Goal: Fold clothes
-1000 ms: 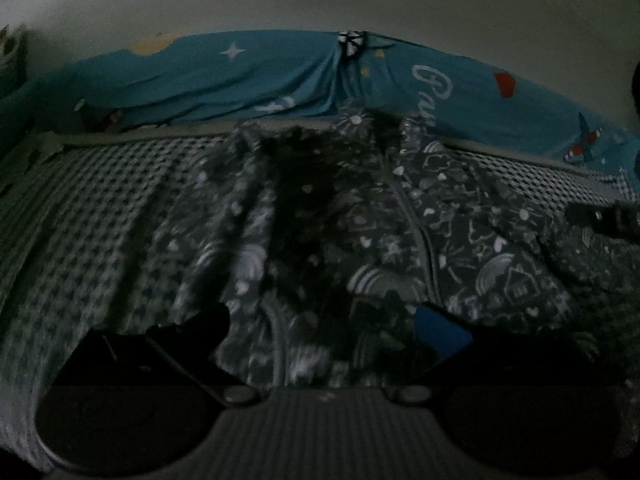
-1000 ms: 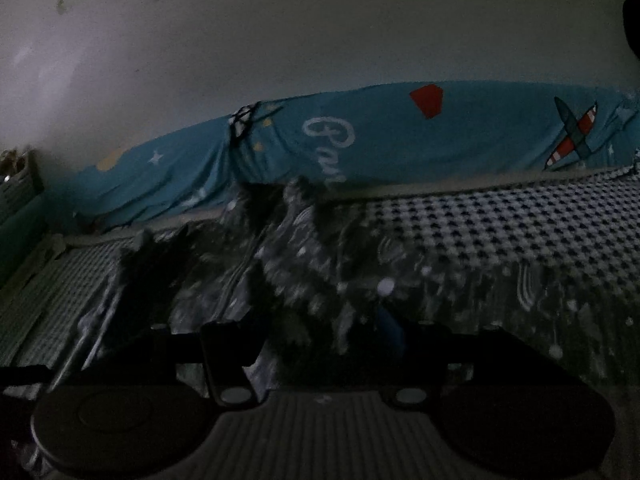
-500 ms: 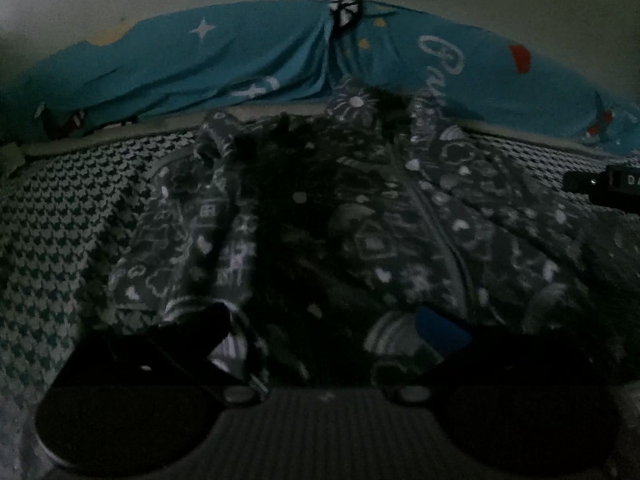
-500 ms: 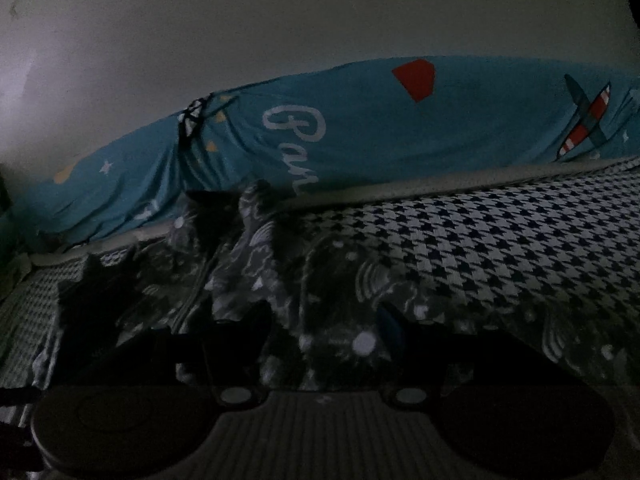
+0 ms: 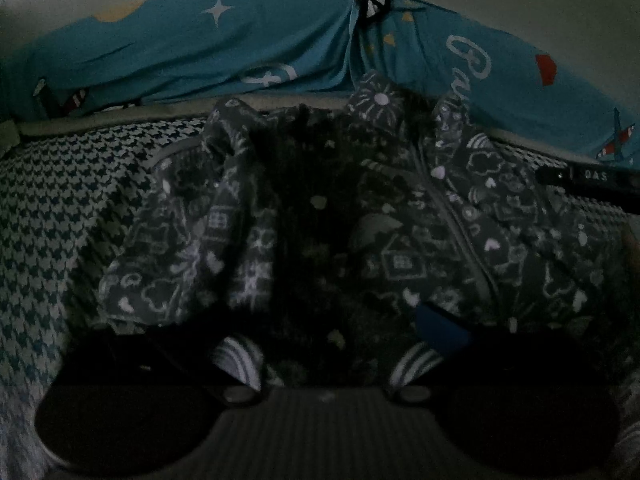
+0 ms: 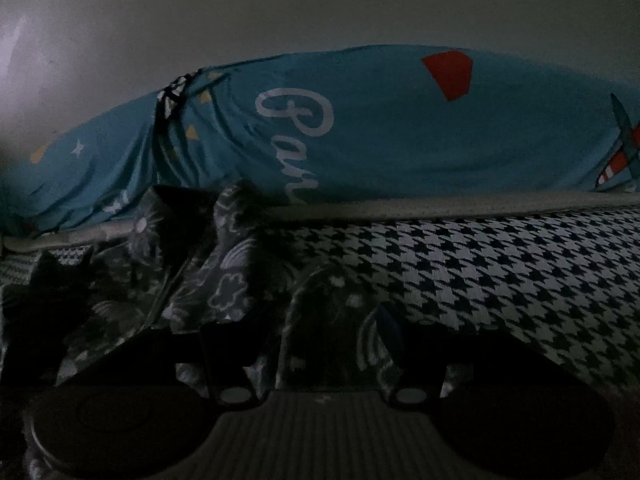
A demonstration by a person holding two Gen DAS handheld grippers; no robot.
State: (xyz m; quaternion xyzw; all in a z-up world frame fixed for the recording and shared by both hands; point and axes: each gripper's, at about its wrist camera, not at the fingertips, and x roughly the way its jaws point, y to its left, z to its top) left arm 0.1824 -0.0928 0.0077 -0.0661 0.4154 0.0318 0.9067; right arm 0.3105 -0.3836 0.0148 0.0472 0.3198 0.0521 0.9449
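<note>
Dim bedroom in a home. Bed covered by a houndstooth sheet (image 6: 500,276), dark on pale. Along the plain wall (image 6: 320,4) lies a long teal bolster (image 6: 380,140) printed with stars, a plane and white script. A patterned child's jacket (image 5: 360,220) lies spread on the sheet. Light is low and the picture grainy.

You're working over a bed (image 5: 72,208) covered in a dark-and-white houndstooth sheet (image 6: 500,276), dimly lit. Lying directly on it you have a grey zip-front jacket (image 5: 400,240) printed with white doodles of clouds, houses, hearts and rainbows, spread out with its collar towards the far edge. Along that far edge, against the wall, sits a long teal pillow (image 6: 380,140) with white script, stars, a red shape and a plane.
</note>
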